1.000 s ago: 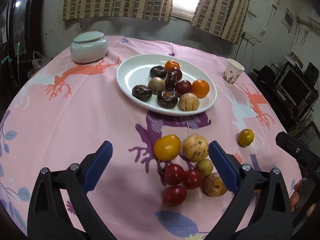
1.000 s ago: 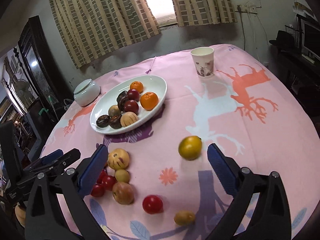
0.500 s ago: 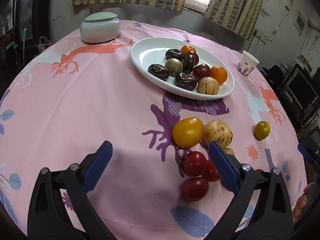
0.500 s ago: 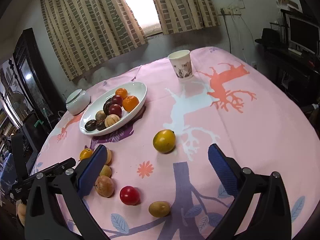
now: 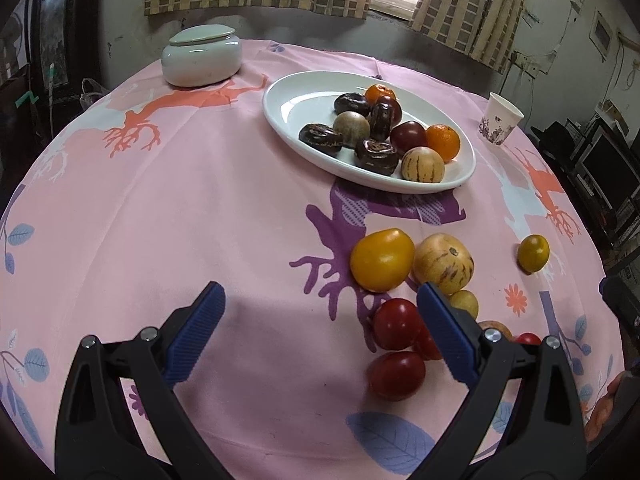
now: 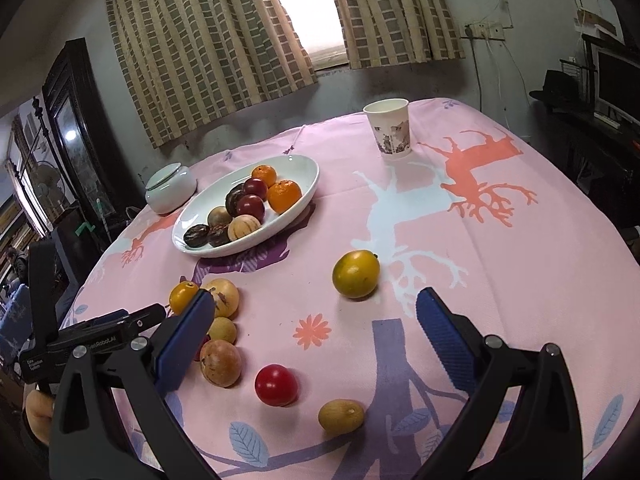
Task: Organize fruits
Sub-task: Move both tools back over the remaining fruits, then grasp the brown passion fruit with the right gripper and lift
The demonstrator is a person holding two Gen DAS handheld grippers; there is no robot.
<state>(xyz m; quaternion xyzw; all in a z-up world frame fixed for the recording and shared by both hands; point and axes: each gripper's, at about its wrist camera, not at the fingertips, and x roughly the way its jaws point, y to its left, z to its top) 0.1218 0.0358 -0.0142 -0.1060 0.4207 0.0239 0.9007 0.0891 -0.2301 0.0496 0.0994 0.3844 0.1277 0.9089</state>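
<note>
Both grippers hang spread and empty above the table: left gripper (image 5: 320, 332) over bare cloth with the loose cluster just to its right, right gripper (image 6: 312, 340) facing the lone yellow-green fruit (image 6: 355, 274).

Loose fruits sit on the cloth near the plate (image 5: 304, 92), which already holds about nine pieces heaped toward one end, the other end bare. I judge the job partly done, with a pick being lined up. Nearest the left jaws are the yellow tomato (image 5: 382, 260) and the striped melon (image 5: 443, 263), touching each other; below them three red tomatoes (image 5: 396, 323) bunch together. A red one (image 6: 276, 385) and a tan oval fruit (image 6: 341, 416) lie apart in the right view.

Next move likely calls for centring the jaws on one fruit at the cluster's edge and closing gently; the skins look smooth, glossy and round, so they may roll or slip. The plate is glazed white and oval. The pink tablecloth (image 5: 200, 208) is soft and lightly creased.
</note>
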